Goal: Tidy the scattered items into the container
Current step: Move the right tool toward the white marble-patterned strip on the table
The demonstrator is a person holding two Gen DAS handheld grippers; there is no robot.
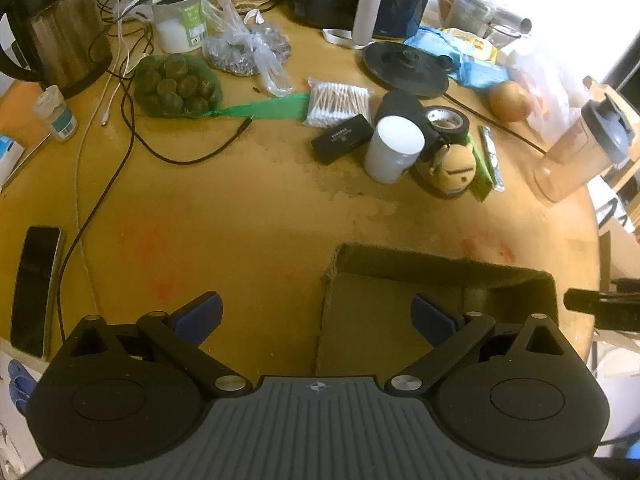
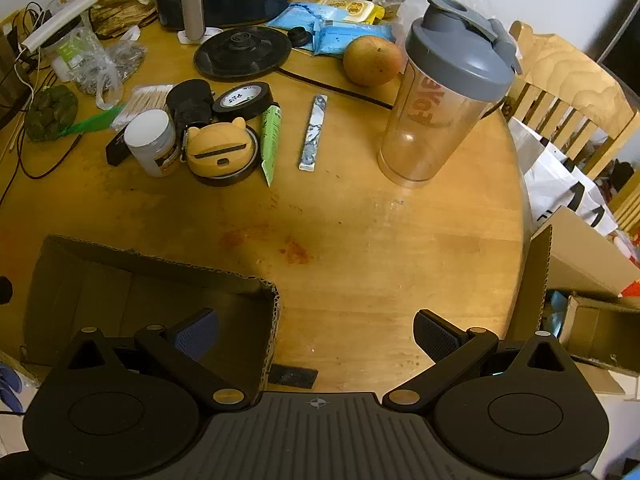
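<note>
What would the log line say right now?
left claw: open, empty | right claw: open, empty | box: empty | items: on table

A home dining spot: cluttered round wooden table (image 2: 400, 240), kettle (image 1: 56, 28), chair (image 2: 568, 92).

Kettle (image 1: 52, 28) cut off at left edge of left view. Phone (image 1: 36, 288) clipped at lower left. Cardboard box (image 2: 152, 280) near wall hidden behind gripper body. Print on black case (image 1: 342, 134) too small to read. Chair (image 2: 568, 92) cropped at right edge. Shaker bottle (image 1: 588, 148) washed out by glare.
</note>
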